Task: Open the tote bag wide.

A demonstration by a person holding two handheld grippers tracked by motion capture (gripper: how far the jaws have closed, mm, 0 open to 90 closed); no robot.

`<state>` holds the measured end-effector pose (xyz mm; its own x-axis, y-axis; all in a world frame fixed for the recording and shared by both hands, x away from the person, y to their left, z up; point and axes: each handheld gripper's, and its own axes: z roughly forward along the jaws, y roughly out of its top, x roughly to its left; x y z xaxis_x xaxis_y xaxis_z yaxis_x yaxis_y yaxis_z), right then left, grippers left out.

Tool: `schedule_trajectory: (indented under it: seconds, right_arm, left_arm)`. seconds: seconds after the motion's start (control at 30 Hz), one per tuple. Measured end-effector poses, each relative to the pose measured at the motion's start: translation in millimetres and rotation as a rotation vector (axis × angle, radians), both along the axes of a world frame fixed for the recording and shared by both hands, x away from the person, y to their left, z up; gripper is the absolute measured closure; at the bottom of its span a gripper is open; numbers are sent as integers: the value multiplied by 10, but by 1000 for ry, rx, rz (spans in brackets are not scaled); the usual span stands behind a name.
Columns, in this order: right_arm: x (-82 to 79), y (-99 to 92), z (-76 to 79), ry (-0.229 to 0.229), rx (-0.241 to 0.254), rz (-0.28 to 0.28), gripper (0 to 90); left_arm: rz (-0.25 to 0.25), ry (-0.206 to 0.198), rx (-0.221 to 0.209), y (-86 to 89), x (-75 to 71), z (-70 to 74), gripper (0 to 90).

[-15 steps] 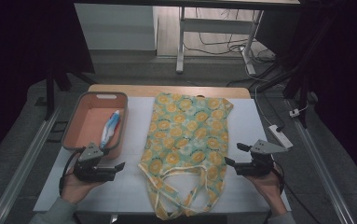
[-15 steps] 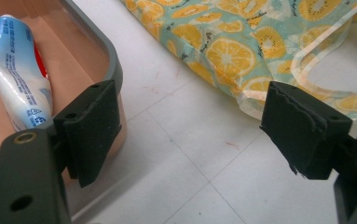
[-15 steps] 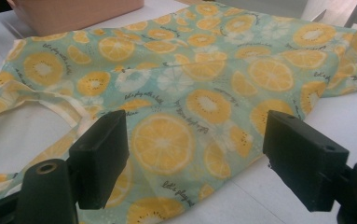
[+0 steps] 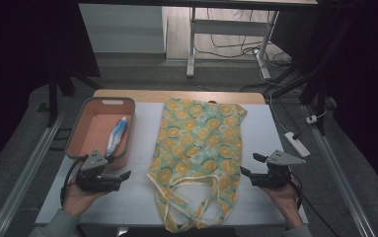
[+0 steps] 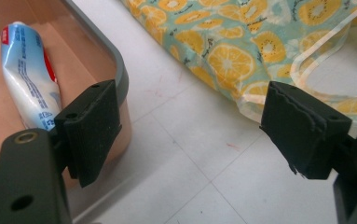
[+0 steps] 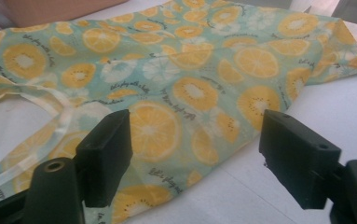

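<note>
From above, a white table point(image 4: 142, 195) in a dim room carries a fruit-print bag point(image 4: 196, 143) lying flat mid-table, between the left gripper point(image 4: 122, 177) and right gripper point(image 4: 248, 167), both held level. In the left gripper view the jaws gape empty beside a pink tray point(image 5: 120, 74) holding a tube point(image 5: 27, 79). In the right gripper view the jaws stand wide over the bag's edge.

A toothpaste tube point(image 4: 117, 136) lies in the tray point(image 4: 80, 129), left of the bag point(image 4: 196, 143).

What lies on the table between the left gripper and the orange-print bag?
Nothing: between the left gripper and the bag there is bare white table. The high view and the left gripper view both show this.
</note>
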<state>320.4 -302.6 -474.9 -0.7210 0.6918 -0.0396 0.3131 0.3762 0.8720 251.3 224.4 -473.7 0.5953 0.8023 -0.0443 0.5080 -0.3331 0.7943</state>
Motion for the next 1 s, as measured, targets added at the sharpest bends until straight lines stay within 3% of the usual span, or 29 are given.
schedule_trajectory:
  seconds: [0.53,0.67,1.0]
  right_arm:
    - [-20,50,9,-4,6,20,270]
    - [-34,84,28,-14,-6,29,272]
    - [-32,93,20,-19,-13,41,273]
  left_arm:
    - [-15,-20,12,-30,-43,77,201]
    - [-52,-38,29,-110,-85,188,205]
    - [-133,-42,59,-350,-41,281,206]
